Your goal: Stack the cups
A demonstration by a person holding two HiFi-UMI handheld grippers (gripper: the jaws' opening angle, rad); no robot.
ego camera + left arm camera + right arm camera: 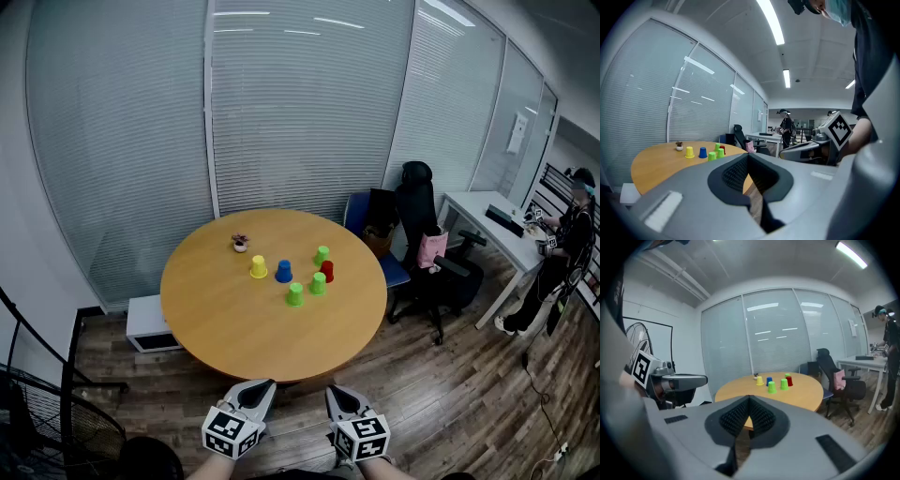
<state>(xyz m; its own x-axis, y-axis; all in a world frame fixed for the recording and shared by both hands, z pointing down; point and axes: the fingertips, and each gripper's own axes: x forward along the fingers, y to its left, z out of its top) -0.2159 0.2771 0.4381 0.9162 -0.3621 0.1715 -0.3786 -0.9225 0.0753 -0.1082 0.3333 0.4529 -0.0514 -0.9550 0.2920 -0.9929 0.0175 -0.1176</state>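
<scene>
Several upturned cups stand near the middle of the round wooden table point(234, 328): a yellow cup point(258, 267), a blue cup point(283, 272), a red cup point(327, 271) and three green cups point(295, 294), point(319, 283), point(322, 255). My left gripper point(260, 389) and right gripper point(337, 394) hover side by side before the table's near edge, well short of the cups. Both are shut with nothing between the jaws. The left gripper view shows the cups point(708, 153) far off; so does the right gripper view point(777, 383).
A tiny potted plant point(240, 243) sits behind the yellow cup. A black office chair point(427, 253) and a blue chair point(375, 225) stand right of the table. A white desk point(487, 234) with a person point(558, 253) beside it is at far right. A fan point(47, 431) stands at the lower left.
</scene>
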